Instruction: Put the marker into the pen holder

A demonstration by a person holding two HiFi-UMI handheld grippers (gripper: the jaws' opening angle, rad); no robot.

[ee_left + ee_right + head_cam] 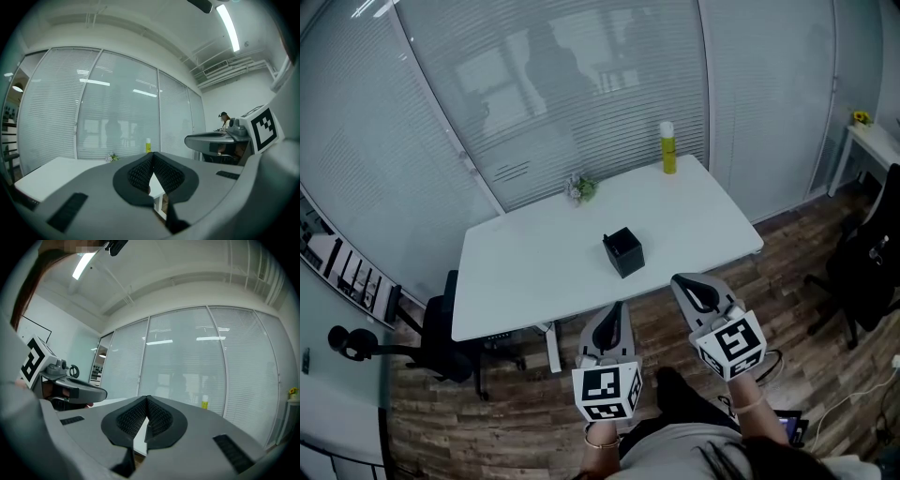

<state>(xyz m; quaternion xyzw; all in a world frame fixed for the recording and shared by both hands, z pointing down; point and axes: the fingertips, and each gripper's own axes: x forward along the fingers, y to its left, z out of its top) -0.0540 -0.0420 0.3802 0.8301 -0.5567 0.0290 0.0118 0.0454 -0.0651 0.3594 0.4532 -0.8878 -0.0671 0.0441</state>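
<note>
A black cube-shaped pen holder stands near the front middle of the white table. I see no marker on the table or in either gripper. My left gripper hangs just off the table's front edge, below and slightly left of the holder, shut with nothing in it. My right gripper is to the holder's lower right, also off the table and shut on nothing. In the left gripper view the left gripper has its pads meeting at the tips; the right gripper in its own view looks the same.
A yellow white-capped bottle stands at the table's far edge, with a small flower plant to its left. A black chair is at the table's left, another chair at the right. Glass walls with blinds rise behind.
</note>
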